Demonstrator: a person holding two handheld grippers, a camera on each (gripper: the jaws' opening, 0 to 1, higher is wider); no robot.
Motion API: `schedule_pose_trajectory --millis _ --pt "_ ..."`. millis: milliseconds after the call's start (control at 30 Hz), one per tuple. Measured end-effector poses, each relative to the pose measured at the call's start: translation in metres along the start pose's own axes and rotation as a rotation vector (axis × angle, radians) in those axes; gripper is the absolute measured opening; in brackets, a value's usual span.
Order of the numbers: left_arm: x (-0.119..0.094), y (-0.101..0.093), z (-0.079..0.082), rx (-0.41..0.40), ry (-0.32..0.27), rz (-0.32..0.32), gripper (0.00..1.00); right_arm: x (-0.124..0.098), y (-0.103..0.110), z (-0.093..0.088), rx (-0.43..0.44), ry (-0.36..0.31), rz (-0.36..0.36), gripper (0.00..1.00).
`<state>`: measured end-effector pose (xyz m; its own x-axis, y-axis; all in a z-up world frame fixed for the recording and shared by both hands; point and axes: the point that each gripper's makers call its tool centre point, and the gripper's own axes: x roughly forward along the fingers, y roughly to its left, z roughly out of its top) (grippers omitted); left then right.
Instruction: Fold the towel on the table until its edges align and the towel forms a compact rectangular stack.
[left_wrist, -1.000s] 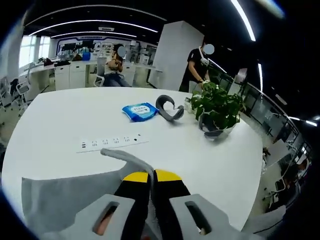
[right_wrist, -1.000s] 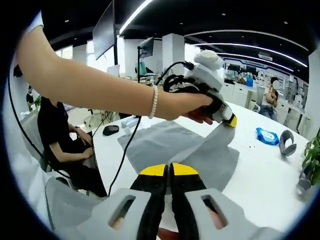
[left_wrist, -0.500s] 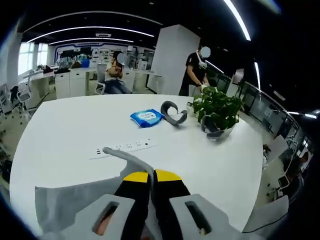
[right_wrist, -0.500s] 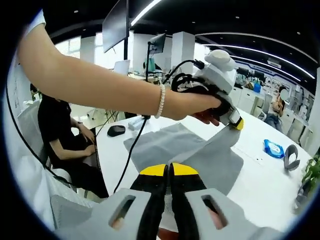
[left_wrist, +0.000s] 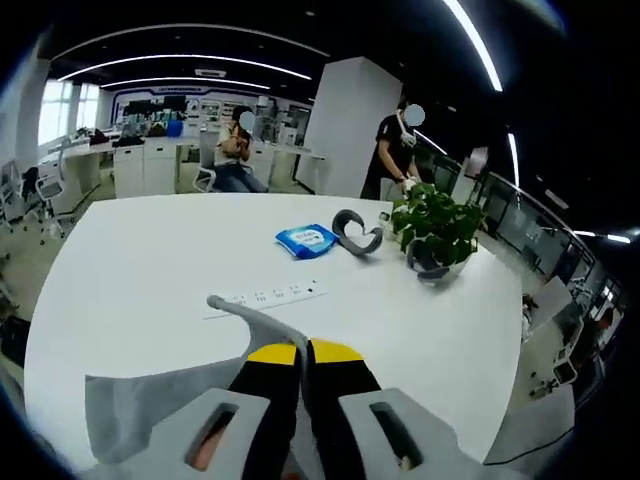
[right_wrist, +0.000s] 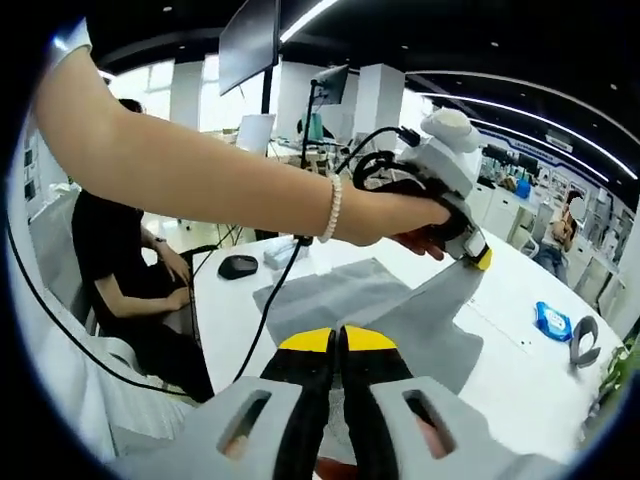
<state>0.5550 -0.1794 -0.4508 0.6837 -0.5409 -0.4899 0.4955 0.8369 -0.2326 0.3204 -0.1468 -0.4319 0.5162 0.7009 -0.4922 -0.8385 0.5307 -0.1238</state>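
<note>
Grey towel (right_wrist: 345, 300) hangs lifted off the table (left_wrist: 150, 250), its edges pinched between both grippers' closed fingers (left_wrist: 272, 356).

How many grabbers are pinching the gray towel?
2. The left gripper is shut on one edge of the gray towel; in the right gripper view it is held up over the table. The right gripper pinches another edge, nearer.
</note>
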Motion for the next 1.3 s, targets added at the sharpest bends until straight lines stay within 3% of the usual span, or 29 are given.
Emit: schedule_pose_trajectory --millis 267,800,1300 --pt "-0.01 0.019 -0.001 0.002 -0.009 0.003 0.02 0.02 0.009 0.011 -0.004 0.006 0.007 0.0" --pt "-0.036 0.083 0.005 -0.008 -0.038 0.053 0.02 0.068 0.026 0.036 -0.022 0.001 0.088 0.0" --pt "-0.039 0.12 -0.005 0.006 -0.029 0.081 0.02 0.106 0.036 0.029 -0.076 0.068 0.14 0.0"
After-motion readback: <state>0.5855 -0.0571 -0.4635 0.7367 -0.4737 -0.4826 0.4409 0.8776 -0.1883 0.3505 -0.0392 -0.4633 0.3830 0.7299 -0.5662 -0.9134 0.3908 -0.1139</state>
